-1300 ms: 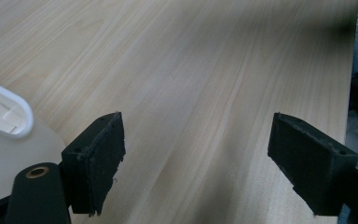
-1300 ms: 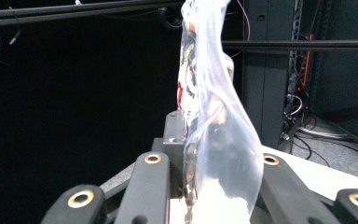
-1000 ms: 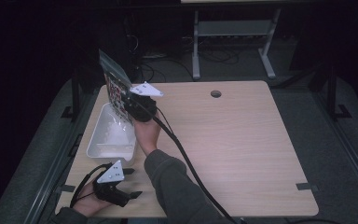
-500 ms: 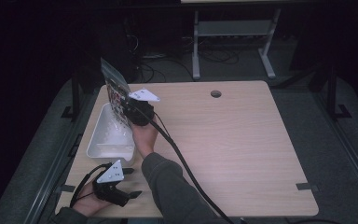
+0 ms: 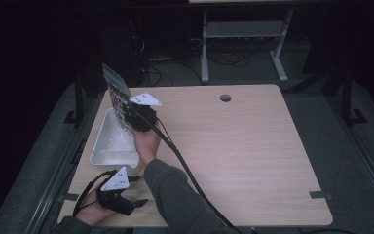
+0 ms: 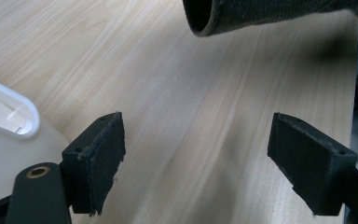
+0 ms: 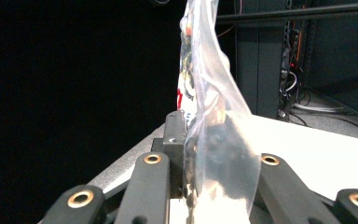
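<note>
Standing tall above the white tray [image 5: 108, 155] near the tabletop's [image 5: 253, 156] left edge, a clear plastic bag [image 5: 118, 97] with small red and dark pieces inside is pinched in the right claw [image 5: 132, 113], whose jaws are closed tight on its crinkled film. Its top leans out past the far-left corner of the tabletop. The left claw [image 5: 126, 204] rests at the near-left corner with jaws spread wide and nothing between them. From the tray rightward, bare wood runs to the right edge, broken by a cable hole [image 5: 225, 98] near the far edge.
</note>
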`<state>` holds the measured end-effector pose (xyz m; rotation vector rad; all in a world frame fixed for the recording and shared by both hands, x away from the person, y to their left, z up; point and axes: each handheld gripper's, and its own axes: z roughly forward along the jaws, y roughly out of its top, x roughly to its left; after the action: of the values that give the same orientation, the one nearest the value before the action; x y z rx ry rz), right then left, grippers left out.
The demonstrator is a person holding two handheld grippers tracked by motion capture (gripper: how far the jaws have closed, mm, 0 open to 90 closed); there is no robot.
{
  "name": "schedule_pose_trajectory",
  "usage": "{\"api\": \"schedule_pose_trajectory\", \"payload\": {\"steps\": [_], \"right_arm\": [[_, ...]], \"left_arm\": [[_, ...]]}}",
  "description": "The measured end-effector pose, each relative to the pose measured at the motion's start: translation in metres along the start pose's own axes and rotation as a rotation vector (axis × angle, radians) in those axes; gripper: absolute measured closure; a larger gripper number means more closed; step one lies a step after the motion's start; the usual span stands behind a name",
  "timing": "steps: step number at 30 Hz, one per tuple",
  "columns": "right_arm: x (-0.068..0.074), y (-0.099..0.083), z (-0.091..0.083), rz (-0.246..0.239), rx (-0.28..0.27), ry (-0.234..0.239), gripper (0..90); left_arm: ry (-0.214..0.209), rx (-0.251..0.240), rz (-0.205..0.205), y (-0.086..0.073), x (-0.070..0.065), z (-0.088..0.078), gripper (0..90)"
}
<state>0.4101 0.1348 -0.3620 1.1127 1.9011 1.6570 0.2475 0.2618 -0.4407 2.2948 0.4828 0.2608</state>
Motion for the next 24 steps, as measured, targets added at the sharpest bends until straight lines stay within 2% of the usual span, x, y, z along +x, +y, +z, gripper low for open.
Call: {"api": "schedule_pose_trajectory", "payload": {"steps": [5,13,18,24], "right_arm": [[0.000,-0.006,0.005,-0.001,0.017,-0.004,74.5],[-0.001,-0.014,0.003,-0.044,0.031,-0.010,74.2],[0.000,-0.018,-0.002,-0.113,0.052,-0.006,73.6],[-0.002,-0.021,-0.008,-0.151,0.073,-0.008,72.9]], "left_arm": [[0.004,-0.002,0.000,0.000,0.000,-0.001,18.3],[0.007,-0.003,0.000,0.000,0.000,-0.001,18.4],[0.009,-0.003,-0.003,0.000,0.000,-0.001,18.4],[0.012,0.000,-0.003,0.000,0.001,0.000,18.3]]}}
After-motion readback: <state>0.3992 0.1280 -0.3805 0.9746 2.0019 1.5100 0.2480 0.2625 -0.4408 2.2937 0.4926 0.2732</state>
